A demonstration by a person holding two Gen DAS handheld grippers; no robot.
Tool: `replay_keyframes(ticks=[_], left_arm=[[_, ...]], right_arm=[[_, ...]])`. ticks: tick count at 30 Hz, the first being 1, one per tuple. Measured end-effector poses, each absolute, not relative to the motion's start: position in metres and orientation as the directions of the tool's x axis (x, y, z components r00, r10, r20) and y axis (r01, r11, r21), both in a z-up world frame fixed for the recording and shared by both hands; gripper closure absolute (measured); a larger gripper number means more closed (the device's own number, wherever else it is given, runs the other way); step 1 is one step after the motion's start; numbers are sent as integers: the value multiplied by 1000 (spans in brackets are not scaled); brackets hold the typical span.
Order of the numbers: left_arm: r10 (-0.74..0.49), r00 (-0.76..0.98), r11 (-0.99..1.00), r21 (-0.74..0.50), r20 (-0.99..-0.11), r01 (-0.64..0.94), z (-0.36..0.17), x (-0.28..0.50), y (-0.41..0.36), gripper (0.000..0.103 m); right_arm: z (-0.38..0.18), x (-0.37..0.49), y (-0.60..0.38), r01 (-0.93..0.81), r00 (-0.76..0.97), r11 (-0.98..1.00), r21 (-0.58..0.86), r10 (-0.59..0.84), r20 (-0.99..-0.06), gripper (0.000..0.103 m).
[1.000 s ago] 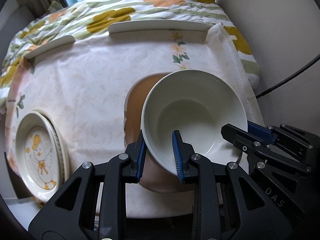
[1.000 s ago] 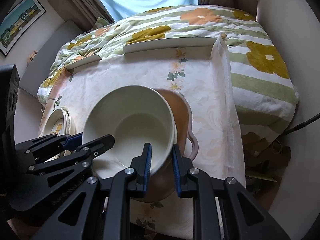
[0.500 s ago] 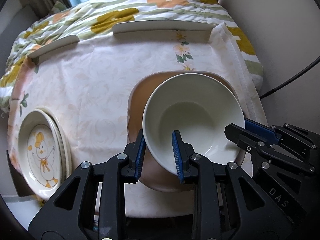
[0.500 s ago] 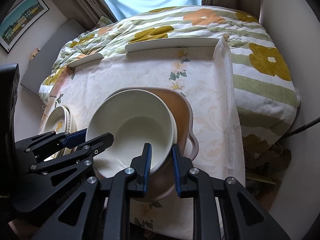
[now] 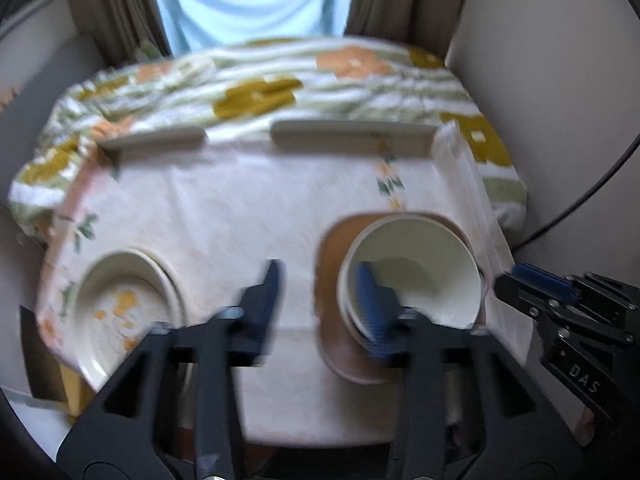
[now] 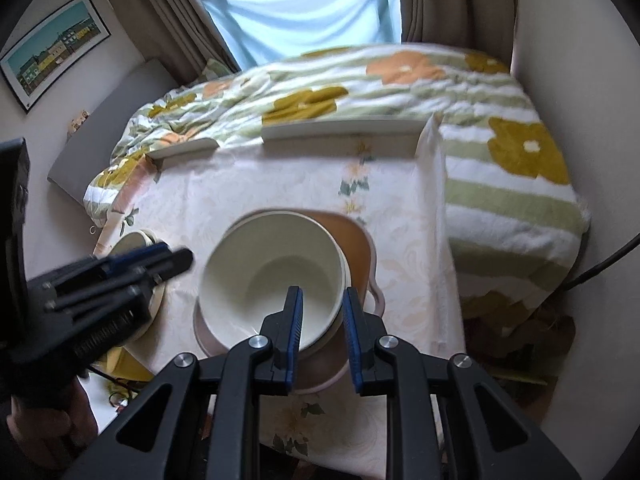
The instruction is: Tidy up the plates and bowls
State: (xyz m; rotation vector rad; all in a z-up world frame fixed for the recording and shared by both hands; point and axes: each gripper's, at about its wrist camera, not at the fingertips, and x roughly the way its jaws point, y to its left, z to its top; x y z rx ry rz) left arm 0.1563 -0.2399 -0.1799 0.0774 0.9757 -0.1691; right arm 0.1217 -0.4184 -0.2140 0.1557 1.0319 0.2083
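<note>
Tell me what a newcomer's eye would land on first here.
First the cream bowl sitting on the brown plate, mid-table, with the right gripper clamped on its near rim. Then the left gripper, its jaws opening off the bowl, and the duck-print plates at the table's left edge.

You have one cream bowl (image 6: 276,276) to count, and it sits on one brown tray-like plate (image 6: 352,236) near the tabletop's front right corner. At the front left corner there is a stack of plates (image 5: 128,312); two rims show, and the blur hides whether more lie under them. Along the far edge you can count two pale raised rails (image 6: 344,130), one long and one short. One floral tablecloth (image 5: 248,208) covers the tabletop, and one flowered quilt (image 6: 400,84) lies beyond it. You hold two claws: the left claw (image 5: 320,304), its jaws opening with nothing between them, and the right claw (image 6: 322,322), clamped on the bowl's rim.
</note>
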Motion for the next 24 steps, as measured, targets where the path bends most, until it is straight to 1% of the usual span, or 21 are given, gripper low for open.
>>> replay_keyframes(ticks=[1,2,3,4,5,6,14,17,21,24], left_arm=[[-105,571,985,-5,-814,175,-175,153,-237,0],[-107,598,985,-3,-794,174,-170,149,-234,1],[-113,617,983,1,-779,181,-165,144,-231,1],[-121,616,980,4,-778,198,-161,143,-230,1],[-123,608,978,9,-784,209,-158,142,-230,1],[-120,604,976,17,-788,216,-156,141,-228,1],[-137,540,966,10,-830,260,-157,132,-216,1],[-153,499,957,-3,-853,289,-166,132,-212,1],[-161,437,947,-14,-885,321,-187,136,-214,1],[-160,383,943,-26,-910,331,-207,142,-219,1]], right_arm=[[-211,118,-417,-92,504,973,213,230,-832,84],[-209,114,-416,-85,511,975,203,218,-831,79],[-206,110,-416,-81,518,976,200,213,-829,62],[-204,106,-415,-75,526,977,199,208,-825,49],[-202,102,-415,-66,536,978,199,203,-820,26],[-199,99,-416,-56,545,978,203,200,-814,16],[-187,84,-418,19,575,989,149,111,-811,16],[-190,81,-418,21,524,993,120,91,-847,16],[-202,79,-425,73,476,993,88,43,-878,16],[-218,84,-432,88,423,991,101,55,-904,16]])
